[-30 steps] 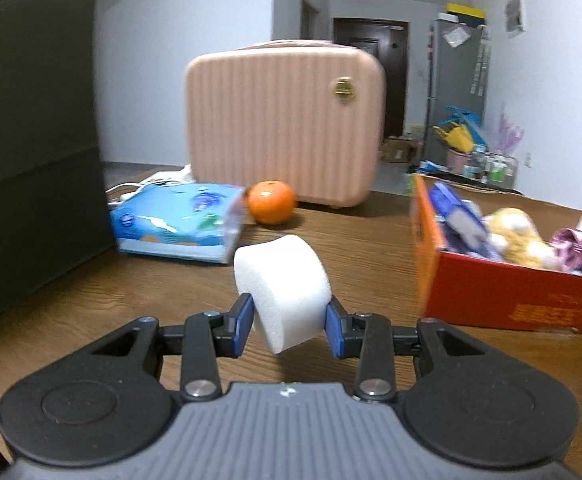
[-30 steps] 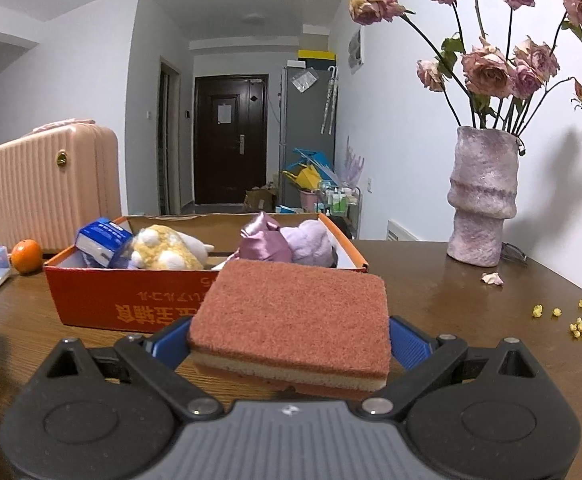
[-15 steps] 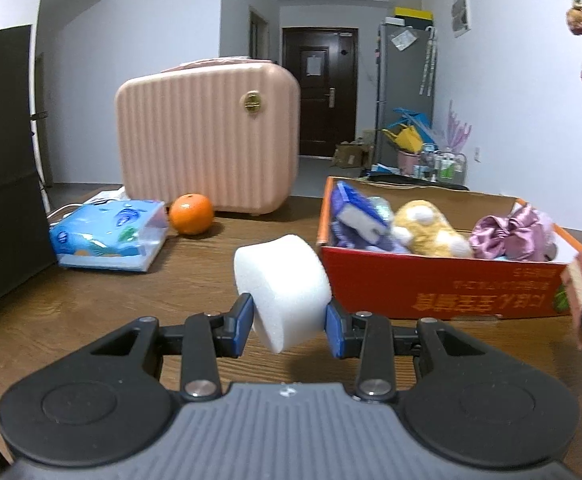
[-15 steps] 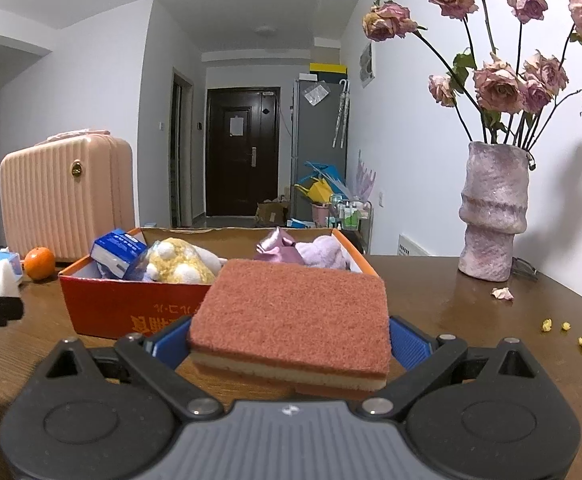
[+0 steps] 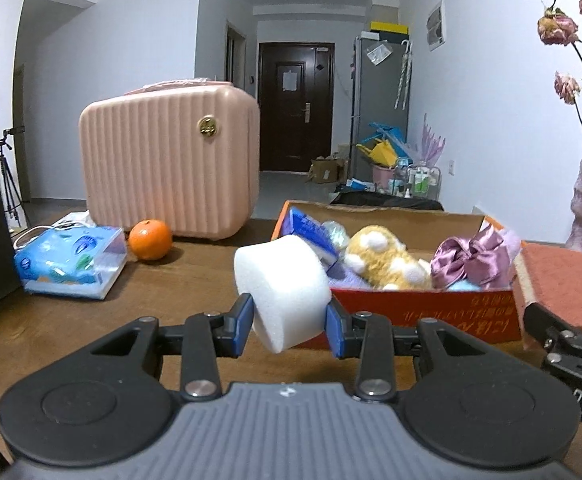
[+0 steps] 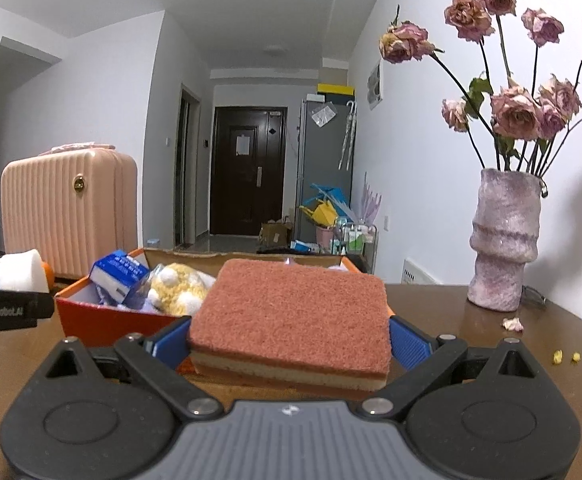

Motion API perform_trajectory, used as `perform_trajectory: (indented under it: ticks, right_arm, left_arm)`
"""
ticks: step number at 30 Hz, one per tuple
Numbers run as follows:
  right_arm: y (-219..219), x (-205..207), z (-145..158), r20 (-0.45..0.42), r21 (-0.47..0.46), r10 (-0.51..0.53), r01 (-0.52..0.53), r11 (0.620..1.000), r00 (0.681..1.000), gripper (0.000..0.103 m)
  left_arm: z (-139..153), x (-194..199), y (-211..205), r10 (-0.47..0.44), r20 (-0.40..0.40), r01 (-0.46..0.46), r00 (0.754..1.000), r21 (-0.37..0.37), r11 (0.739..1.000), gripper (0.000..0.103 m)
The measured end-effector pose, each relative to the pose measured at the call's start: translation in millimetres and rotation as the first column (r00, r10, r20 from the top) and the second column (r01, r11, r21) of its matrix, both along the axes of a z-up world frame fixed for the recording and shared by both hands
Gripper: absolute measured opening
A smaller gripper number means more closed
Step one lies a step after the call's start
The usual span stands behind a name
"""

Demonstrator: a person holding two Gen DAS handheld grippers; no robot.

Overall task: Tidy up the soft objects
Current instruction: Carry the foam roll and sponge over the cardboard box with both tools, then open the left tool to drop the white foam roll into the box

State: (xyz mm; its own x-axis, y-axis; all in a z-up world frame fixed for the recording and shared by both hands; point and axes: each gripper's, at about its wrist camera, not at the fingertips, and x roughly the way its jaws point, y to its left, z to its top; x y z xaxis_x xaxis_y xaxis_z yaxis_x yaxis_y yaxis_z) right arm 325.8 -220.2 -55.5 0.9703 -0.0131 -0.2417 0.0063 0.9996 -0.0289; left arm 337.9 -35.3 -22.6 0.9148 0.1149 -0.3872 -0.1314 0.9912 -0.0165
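My two views are evenly lit by cool indoor light from above, sharp throughout. Fisheye bending curves the walls and darkens the corners. The vase (image 6: 505, 240) throws a soft shadow on the wall.

Each handheld gripper has a ribbed grey housing at its base, flanked by two round black discs. From these, black linkage arms with triangular cut-outs and silver screw heads reach forward to blue pads. The left gripper (image 5: 287, 322) and right gripper (image 6: 289, 338) look alike. White lettering reading "GenRobot.AI" runs along the black side of the left gripper as seen from the right wrist.
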Motion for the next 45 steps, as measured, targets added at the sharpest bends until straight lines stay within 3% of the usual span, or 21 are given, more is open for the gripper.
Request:
perform_trajectory:
  ticks: [11, 20, 27, 29, 34, 37, 45]
  right_arm:
    - [-2.0, 48.3, 7.3, 0.033, -0.024, -0.001, 0.002, 1.0, 0.999, 0.1]
    - [2.6, 99.3, 13.6, 0.046, -0.048, 0.034, -0.032, 0.998, 0.998, 0.1]
    - [5.3, 139.1, 14.3, 0.009, -0.047, 0.085, -0.084, 0.995, 0.996, 0.101]
    - [4.2, 146.6, 13.8, -0.004, -0.042, 0.096, -0.096, 0.995, 0.995, 0.101]
    - [-1.6, 151.0, 16.8, -0.012, -0.029, 0.092, -0.093, 0.995, 0.996, 0.103]
    - [-6.5, 147.6, 20.6, -0.012, 0.003, 0.092, -0.092, 0.996, 0.996, 0.103]
    - [-13.2, 114.3, 27.5, 0.017, 0.016, 0.086, -0.086, 0.996, 0.996, 0.103]
  left_arm:
    - [13.8, 37.8, -14.9, -0.051, 0.052, 0.052, 0.997, -0.012, 0.999, 0.039]
    - [18.7, 90.6, -16.7, -0.068, 0.057, 0.069, 0.996, -0.026, 0.997, 0.039]
    - [17.9, 129.7, -13.8, -0.084, 0.05, 0.086, 0.995, -0.035, 0.996, 0.04]
    - [16.9, 137.3, -13.9, -0.092, 0.047, 0.094, 0.995, -0.03, 0.995, 0.045]
    - [17.0, 144.5, -8.5, -0.082, 0.056, 0.084, 0.995, -0.028, 0.996, 0.087]
    - [19.5, 139.5, -4.3, -0.053, 0.074, 0.056, 0.996, -0.034, 0.998, 0.103]
    - [32.2, 110.0, 0.6, -0.045, 0.116, 0.049, 0.992, -0.036, 0.998, 0.103]
